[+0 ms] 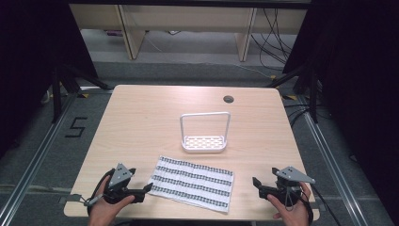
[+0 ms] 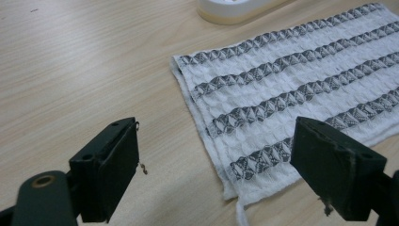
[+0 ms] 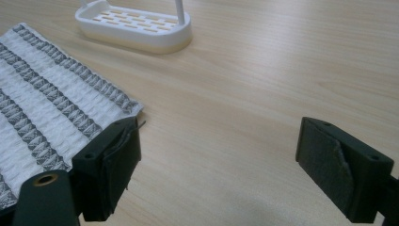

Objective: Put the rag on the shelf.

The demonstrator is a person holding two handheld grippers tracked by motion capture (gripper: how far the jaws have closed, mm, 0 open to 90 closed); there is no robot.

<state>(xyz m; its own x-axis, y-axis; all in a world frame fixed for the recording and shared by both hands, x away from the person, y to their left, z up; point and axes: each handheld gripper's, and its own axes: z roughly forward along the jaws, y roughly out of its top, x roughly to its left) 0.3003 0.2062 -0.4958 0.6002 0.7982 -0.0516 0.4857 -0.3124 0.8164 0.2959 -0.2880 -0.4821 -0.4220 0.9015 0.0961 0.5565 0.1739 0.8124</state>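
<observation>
Both of my tools, the left hand-held gripper (image 1: 147,188) and right hand-held gripper (image 1: 254,181), are waiting spread wide at the counter's (image 1: 141,117) near edge, flanking the striped cloth (image 1: 193,182) lying flat and ungrasped, so nothing looks started yet.

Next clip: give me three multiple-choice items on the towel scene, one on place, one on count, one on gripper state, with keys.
1. Where is the striped towel relative to the white rack?
A. nearer the person
B. inside it
C. behind it

2. How many things lie on the table?
A. two
B. four
C. six

3. The left gripper is:
A. shut on the towel
B. open, holding nothing
C. shut on the rack

Answers: 1 A, towel lies between rack and hands; 2 A, towel and rack; 3 B, jaws stand apart above the towel's edge.
</observation>
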